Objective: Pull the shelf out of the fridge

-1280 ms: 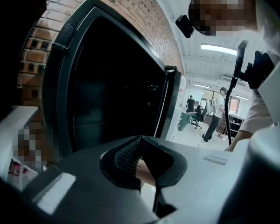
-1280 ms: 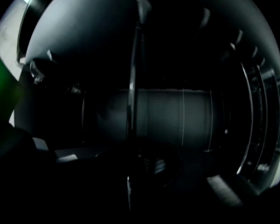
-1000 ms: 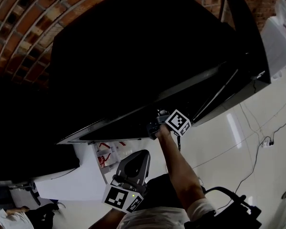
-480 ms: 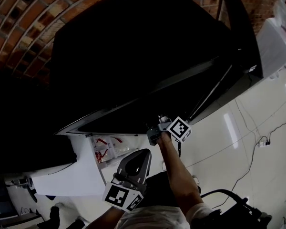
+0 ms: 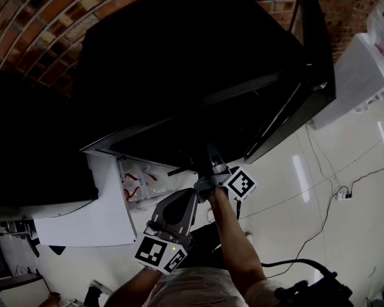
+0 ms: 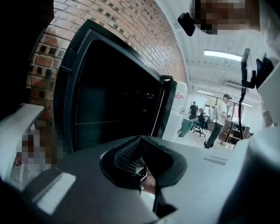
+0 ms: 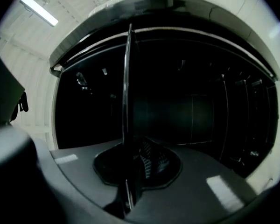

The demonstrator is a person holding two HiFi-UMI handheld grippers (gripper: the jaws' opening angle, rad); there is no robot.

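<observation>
Right gripper view: right gripper (image 7: 130, 171) clamped nearly closed on the front edge of the shelf (image 7: 127, 92), a thin dark pane seen edge-on. The pane runs up the middle of the frame and back into the black cavity of the fridge (image 7: 191, 101).

- Head view: the right gripper sits at frame centre, at the lower lip of the fridge opening. Only a short dark sliver of shelf shows above it.
- Left gripper (image 5: 185, 200) hangs just below and left of it. Its jaws stand slightly apart with nothing between them, and it touches nothing.
- Judgement: the grip is made and the pull looks barely begun. Most of the shelf seems to be inside, so drawing it clear and supporting it are left.

Room:
- brick wall (image 5: 25, 37) across the upper left
- pale glossy floor (image 5: 320, 190) at right, with cables (image 5: 345, 194) trailing over it
- white cabinet (image 5: 371, 62) at upper right
- white panel (image 5: 83, 222) at lower left
- left gripper view: people (image 6: 219, 120) stand far off at right, under strip lights
</observation>
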